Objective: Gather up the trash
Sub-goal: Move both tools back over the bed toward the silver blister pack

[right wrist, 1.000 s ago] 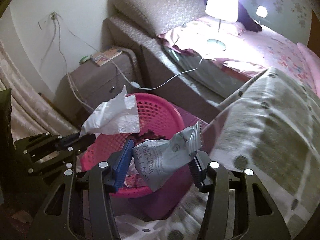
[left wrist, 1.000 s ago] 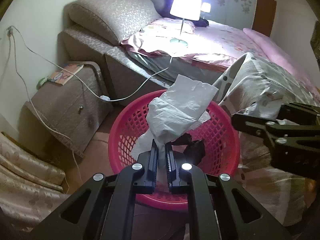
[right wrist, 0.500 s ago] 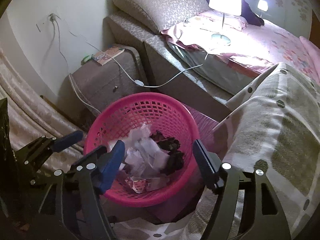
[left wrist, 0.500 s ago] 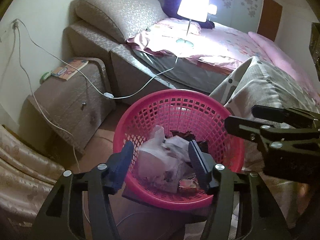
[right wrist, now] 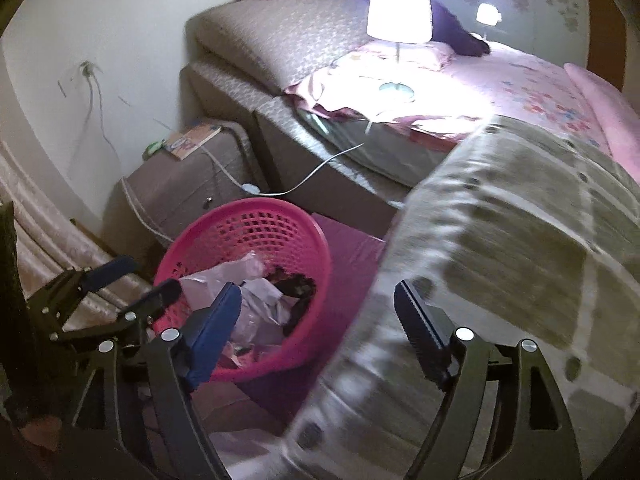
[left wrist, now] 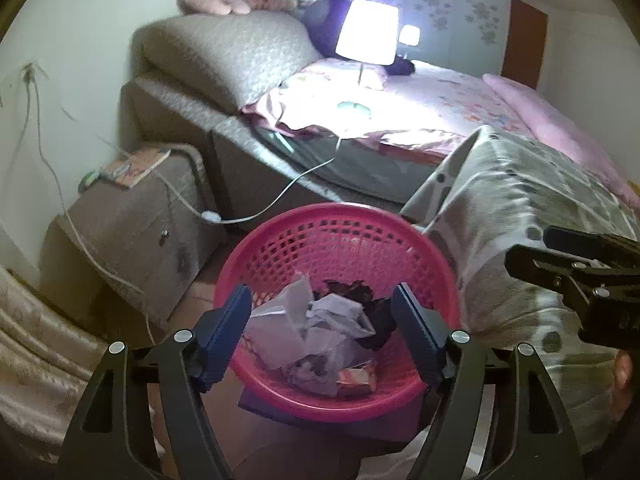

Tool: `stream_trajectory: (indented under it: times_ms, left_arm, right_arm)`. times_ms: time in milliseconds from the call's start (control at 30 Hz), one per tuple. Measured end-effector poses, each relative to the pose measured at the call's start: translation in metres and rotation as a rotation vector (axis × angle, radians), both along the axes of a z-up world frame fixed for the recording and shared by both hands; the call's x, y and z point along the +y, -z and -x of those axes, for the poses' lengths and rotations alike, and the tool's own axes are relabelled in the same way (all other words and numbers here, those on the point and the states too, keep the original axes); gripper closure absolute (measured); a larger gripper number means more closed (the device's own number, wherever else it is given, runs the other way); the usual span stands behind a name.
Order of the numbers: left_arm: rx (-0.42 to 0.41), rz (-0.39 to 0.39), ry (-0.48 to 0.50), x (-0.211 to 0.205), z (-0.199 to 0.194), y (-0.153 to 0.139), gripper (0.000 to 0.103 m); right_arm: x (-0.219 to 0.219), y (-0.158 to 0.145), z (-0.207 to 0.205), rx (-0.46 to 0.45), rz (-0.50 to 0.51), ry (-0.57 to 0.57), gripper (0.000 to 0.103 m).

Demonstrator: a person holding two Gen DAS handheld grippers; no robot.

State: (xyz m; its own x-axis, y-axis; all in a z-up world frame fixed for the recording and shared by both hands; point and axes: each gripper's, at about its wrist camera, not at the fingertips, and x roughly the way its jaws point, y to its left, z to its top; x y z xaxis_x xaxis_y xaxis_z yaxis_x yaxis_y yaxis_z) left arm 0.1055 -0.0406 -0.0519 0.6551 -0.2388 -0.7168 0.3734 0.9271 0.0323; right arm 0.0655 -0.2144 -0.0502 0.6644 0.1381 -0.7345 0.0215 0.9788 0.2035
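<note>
Trash dropped in the basket; both grippers empty.
Left wrist view: left gripper (left wrist: 322, 322) has just opened wide above the pink basket (left wrist: 280, 236), crumpled trash (left wrist: 320, 332) inside. Right wrist view: right gripper (right wrist: 318, 312), also just opened, holds nothing beside the basket; no further trash visible.

My laundry basket (left wrist: 340, 240) is hot pink, its trash (left wrist: 320, 328) mostly white and dark brown. The blanket (right wrist: 520, 220) is olive-grey with dark dots; the bedsheet (left wrist: 460, 96) pink floral.
</note>
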Motion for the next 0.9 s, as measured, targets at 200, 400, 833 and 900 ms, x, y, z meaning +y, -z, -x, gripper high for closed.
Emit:
stream_trajectory:
  times_ms: [200,400,833,900]
  left_arm:
    - [-0.048,-0.027,0.055,-0.020,0.017,-0.009,0.030]
    - [-0.079,-0.055,0.119,-0.041,0.035,-0.013,0.029]
    - [-0.090,-0.074,0.250,-0.082,0.066,-0.018,0.028]
    - [-0.083,-0.073,0.275,-0.089,0.071,-0.019,0.028]
  right_arm:
    - [-0.026,-0.004,0.039,-0.040,0.002,0.067,0.025]
    - [-0.054,-0.007,0.078,-0.076,0.036,0.145,0.025]
    - [-0.123,-0.005,0.165,-0.097,0.087,0.348,0.025]
    - [-0.139,-0.004,0.184,-0.097,0.093,0.394,0.024]
